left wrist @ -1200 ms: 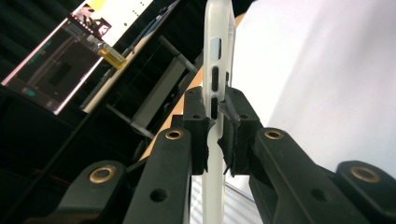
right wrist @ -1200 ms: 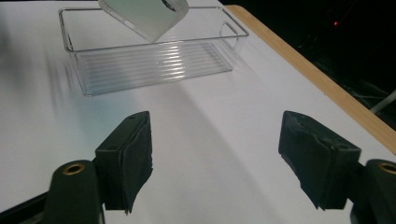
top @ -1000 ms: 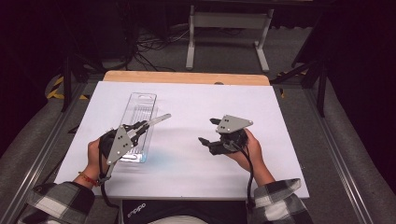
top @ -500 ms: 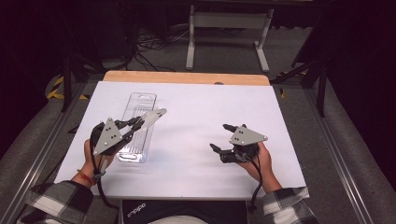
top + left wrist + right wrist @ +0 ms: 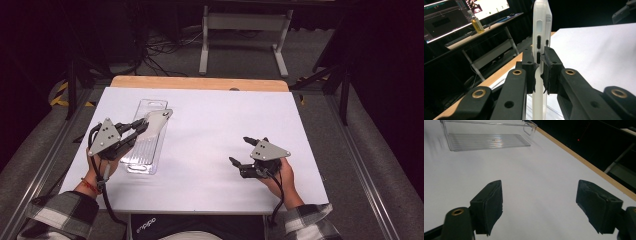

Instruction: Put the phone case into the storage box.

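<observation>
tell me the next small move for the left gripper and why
Probably lower the phone case into the clear tray: the left gripper is shut on the case's edge and holds it over the tray, while the right gripper, open, sits apart.

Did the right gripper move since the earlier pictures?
Yes. In the high view the right gripper has slid away from the clear tray, toward the white table's right near corner, its jaws empty and open.
</observation>
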Motion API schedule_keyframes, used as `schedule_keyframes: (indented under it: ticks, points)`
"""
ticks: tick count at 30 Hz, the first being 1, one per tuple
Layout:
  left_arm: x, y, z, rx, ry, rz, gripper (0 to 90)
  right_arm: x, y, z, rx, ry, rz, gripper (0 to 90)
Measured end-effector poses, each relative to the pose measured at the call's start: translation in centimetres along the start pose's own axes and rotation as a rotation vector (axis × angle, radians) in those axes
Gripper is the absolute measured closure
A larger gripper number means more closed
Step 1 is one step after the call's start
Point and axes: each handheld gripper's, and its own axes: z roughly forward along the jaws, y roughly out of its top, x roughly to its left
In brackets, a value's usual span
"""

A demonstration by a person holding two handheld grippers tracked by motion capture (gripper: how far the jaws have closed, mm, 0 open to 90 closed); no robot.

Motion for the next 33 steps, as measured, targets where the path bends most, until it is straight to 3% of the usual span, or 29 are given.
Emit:
schedule_keyframes:
  ticks: [12, 24, 33]
  points:
    - [2.2, -0.4, 0.9, -0.016, -0.021, -0.071, 81.6, 0.4, -0.3, 0.4, 0.005, 0.015, -0.004, 21.7]
    - [4.7, -1.1, 2.5, -0.03, -0.022, -0.115, 81.6, 0.7, -0.4, 0.4, -0.054, 0.034, 0.003, 20.3]
    - [6.3, -2.1, 3.6, -0.041, -0.025, -0.167, 81.6, 0.8, -0.5, 0.6, -0.045, 0.037, 0.002, 20.2]
